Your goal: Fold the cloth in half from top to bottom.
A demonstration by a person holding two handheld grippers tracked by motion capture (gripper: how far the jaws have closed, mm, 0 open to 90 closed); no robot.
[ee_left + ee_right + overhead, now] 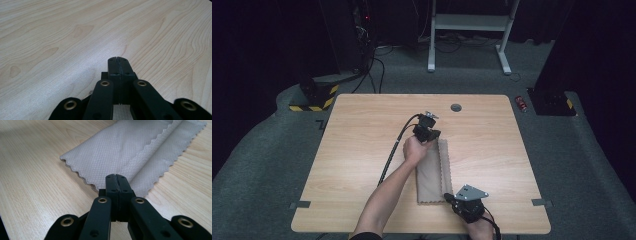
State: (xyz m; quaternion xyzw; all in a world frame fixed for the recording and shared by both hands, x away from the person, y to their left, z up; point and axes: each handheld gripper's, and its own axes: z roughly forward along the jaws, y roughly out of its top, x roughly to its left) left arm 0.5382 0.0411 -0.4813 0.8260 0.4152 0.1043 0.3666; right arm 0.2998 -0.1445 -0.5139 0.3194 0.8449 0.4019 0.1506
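Folded beige scallop-edged cloth lies lengthwise near my desk's near edge. My left fingers and right fingers are pressed together, holding nothing. One fold looks done; further folding may remain.

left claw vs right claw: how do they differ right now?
The left claw sits at the far end of the cloth; the right claw sits at its near corner. The left claw faces bare table; the right claw faces the cloth's scalloped edge. Both are shut.
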